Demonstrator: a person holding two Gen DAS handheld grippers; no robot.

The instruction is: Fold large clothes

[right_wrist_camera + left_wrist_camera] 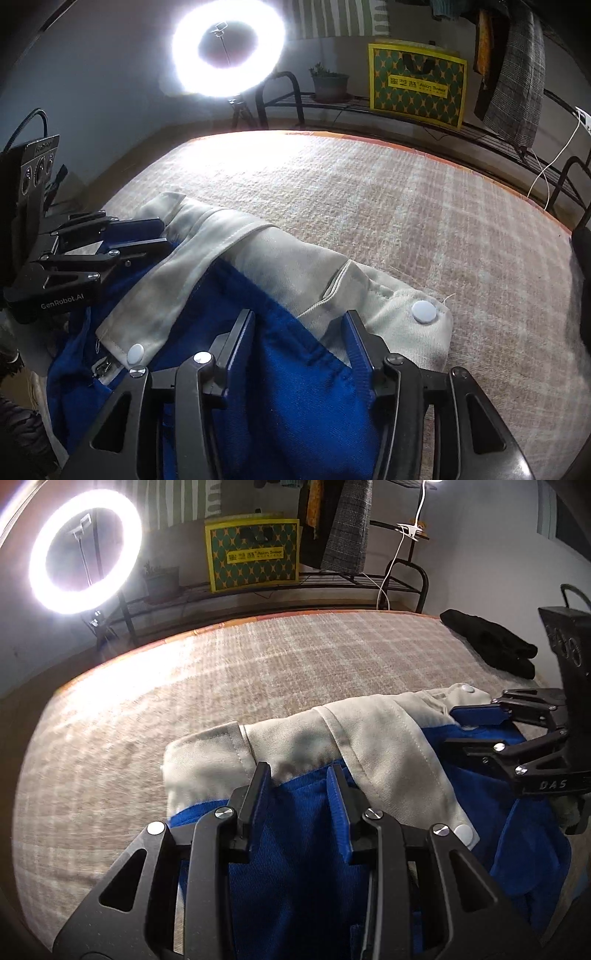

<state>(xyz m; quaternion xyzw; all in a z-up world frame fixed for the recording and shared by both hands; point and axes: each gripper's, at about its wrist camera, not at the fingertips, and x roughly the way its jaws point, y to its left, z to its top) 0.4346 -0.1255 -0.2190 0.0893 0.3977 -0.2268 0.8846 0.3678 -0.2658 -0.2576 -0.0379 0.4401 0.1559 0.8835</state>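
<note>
A: Here, which view shows what of the garment?

B: The left wrist view shows the blue jacket (295,849) at the near edge of the checked bed cover (258,672), its beige band (369,738) folded across the top. Only this view shows a black cloth (487,642) toward the far right corner of the cover. The right wrist view shows the same jacket (306,387) and band (258,251), with a white snap (424,312) on the band's right end.

A: And the tools?

B: The left gripper (298,771) stands over the seam between blue cloth and band, its jaws partly apart. Neither its own view nor the side view (166,232) shows whether the pads press cloth. The right gripper (297,317) has its jaws spread wide over the blue cloth, with no pinch visible. The left view shows it from the side (450,728), at the band's right end.

A: Containers?

B: A yellow-green bag (253,554) stands on the metal rack (332,581) beyond the far edge, and its contents are hidden in both views (417,85). Beside it, a plant pot (330,86) holds a small plant. A lit ring light (227,48) stands by the rack's end.
</note>
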